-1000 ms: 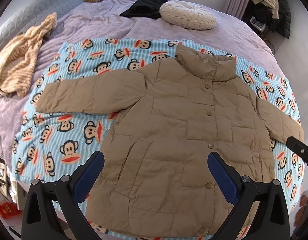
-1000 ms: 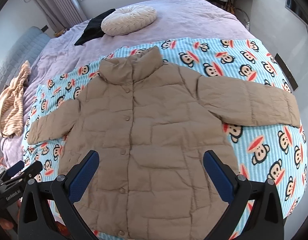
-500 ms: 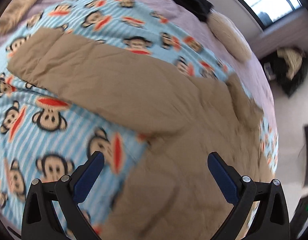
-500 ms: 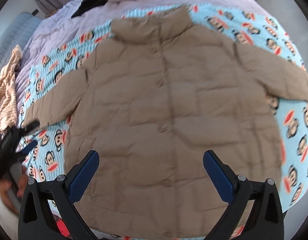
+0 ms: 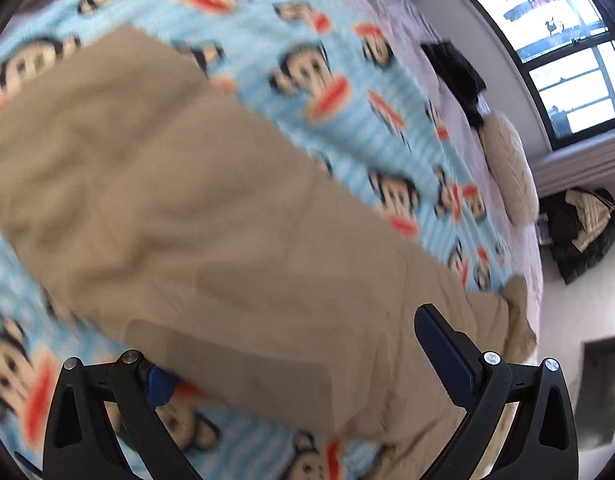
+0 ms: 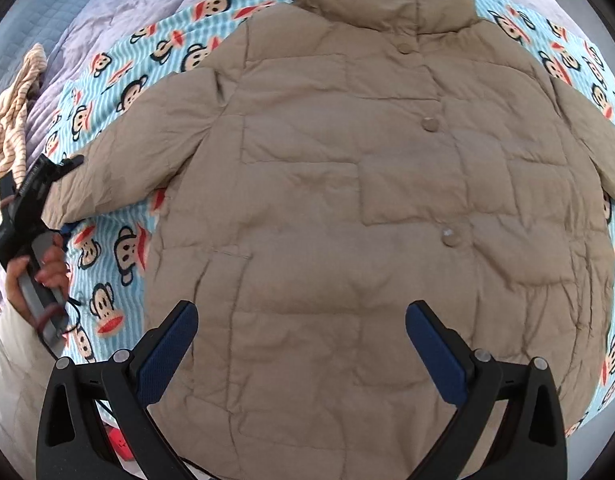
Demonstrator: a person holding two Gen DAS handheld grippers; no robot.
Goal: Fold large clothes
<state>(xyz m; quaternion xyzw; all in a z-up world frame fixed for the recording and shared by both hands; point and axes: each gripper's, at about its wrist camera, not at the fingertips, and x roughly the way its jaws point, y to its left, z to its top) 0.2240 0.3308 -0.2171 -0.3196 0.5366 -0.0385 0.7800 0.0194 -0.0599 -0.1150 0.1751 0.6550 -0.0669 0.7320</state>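
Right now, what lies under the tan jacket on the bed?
The tan jacket lies flat on a blue monkey-print blanket, which shows around its edges. Whatever is beneath the jacket's middle is covered.

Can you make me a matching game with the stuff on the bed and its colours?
Things:
1. jacket
2. blanket
3. cushion
4. gripper pads

Colours:
a. dark blue
b. cream
c. tan
d. light blue with monkey faces

Pairs: 1-c, 2-d, 3-b, 4-a
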